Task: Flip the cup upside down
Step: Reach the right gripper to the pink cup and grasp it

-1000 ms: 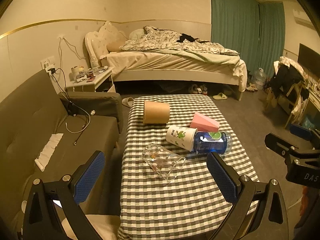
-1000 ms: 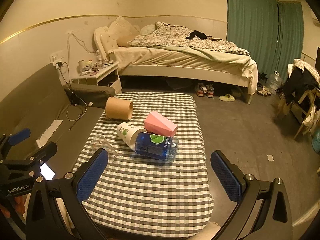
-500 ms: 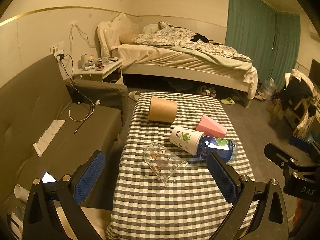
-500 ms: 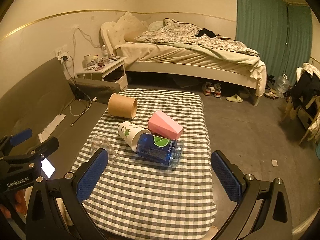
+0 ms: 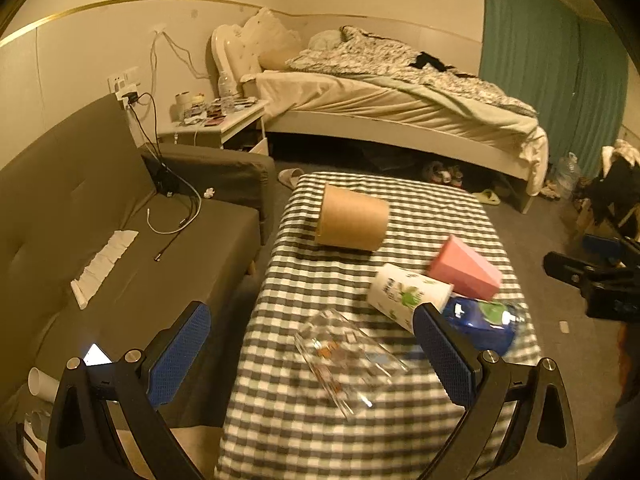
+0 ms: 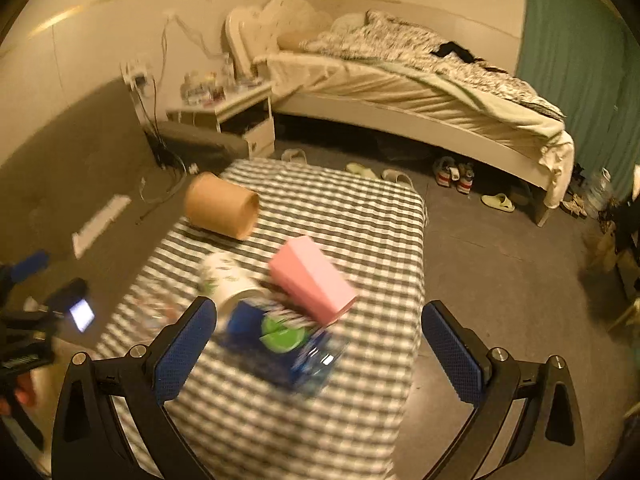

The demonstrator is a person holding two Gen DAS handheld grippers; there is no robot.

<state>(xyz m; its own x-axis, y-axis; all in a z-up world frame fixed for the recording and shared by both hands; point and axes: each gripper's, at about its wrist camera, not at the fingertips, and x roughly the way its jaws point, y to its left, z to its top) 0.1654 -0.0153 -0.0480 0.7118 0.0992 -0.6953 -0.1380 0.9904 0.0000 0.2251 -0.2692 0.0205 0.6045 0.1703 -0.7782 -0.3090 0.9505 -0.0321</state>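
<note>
Several cups lie on their sides on the checked table (image 5: pixel 400 196): a brown paper cup (image 5: pixel 351 218), a pink cup (image 5: pixel 466 269), a white cup with green print (image 5: pixel 408 294), a clear glass cup (image 5: pixel 346 356) and a blue bottle (image 5: pixel 482 322). My left gripper (image 5: pixel 310 352) is open, above the table's near end, with the glass cup between its fingers' line of sight. My right gripper (image 6: pixel 316 348) is open over the blue bottle (image 6: pixel 280 340) and near the pink cup (image 6: pixel 312 276). The right wrist view is blurred.
A grey sofa (image 5: pixel 100 240) with cables stands left of the table. A bed (image 5: pixel 400 100) and a nightstand (image 5: pixel 216 120) are behind it. Shoes (image 6: pixel 454 172) lie on the floor by the bed. Open floor (image 6: pixel 500 280) lies right of the table.
Both grippers have moved forward and lower toward the table; the cups look bigger. The right wrist view has swung and blurred. Both stay open.
</note>
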